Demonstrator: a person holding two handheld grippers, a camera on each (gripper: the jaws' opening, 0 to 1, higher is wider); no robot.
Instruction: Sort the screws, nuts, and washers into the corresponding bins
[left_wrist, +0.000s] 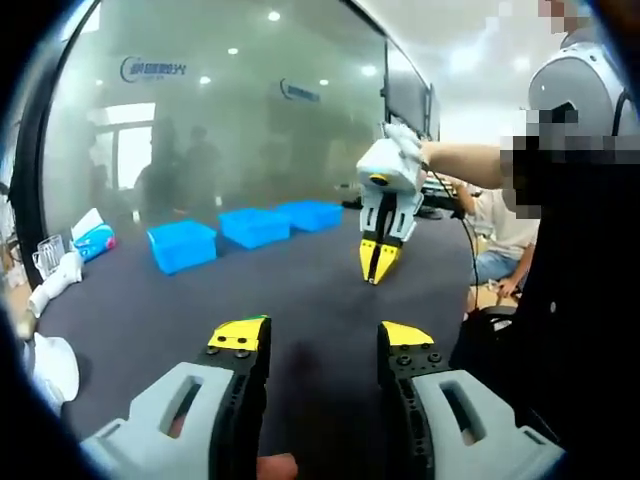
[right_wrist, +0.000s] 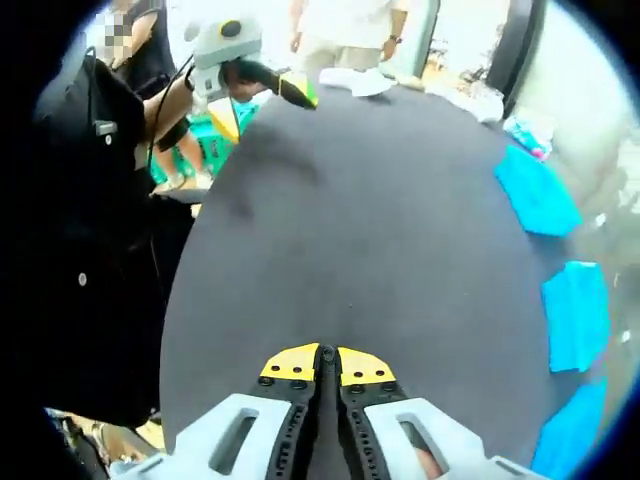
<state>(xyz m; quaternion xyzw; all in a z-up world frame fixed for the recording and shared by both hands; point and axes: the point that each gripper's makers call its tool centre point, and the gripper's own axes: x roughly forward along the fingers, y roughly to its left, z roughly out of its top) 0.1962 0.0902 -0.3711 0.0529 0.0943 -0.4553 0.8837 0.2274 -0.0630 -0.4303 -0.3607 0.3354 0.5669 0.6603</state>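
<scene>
Three blue bins stand in a row on the dark grey table (left_wrist: 300, 290): the left bin (left_wrist: 183, 245), the middle bin (left_wrist: 255, 226) and the right bin (left_wrist: 310, 214). My left gripper (left_wrist: 322, 338) is open over the near part of the table, with nothing between its yellow-tipped jaws. A hand holds my right gripper (left_wrist: 378, 268) pointing down at the table beyond it, jaws shut. In the right gripper view, my right gripper (right_wrist: 328, 362) is shut above the bare mat (right_wrist: 370, 220). The bins (right_wrist: 535, 195) (right_wrist: 578, 315) (right_wrist: 570, 440) line that view's right edge, and my left gripper (right_wrist: 300, 92) is at the far end.
A tissue pack (left_wrist: 93, 237) and white items (left_wrist: 55, 280) lie at the table's left end. A glass wall rises behind the bins. A person in black (left_wrist: 580, 260) stands at the table's right side. Other people are near the table's far end (right_wrist: 350, 30).
</scene>
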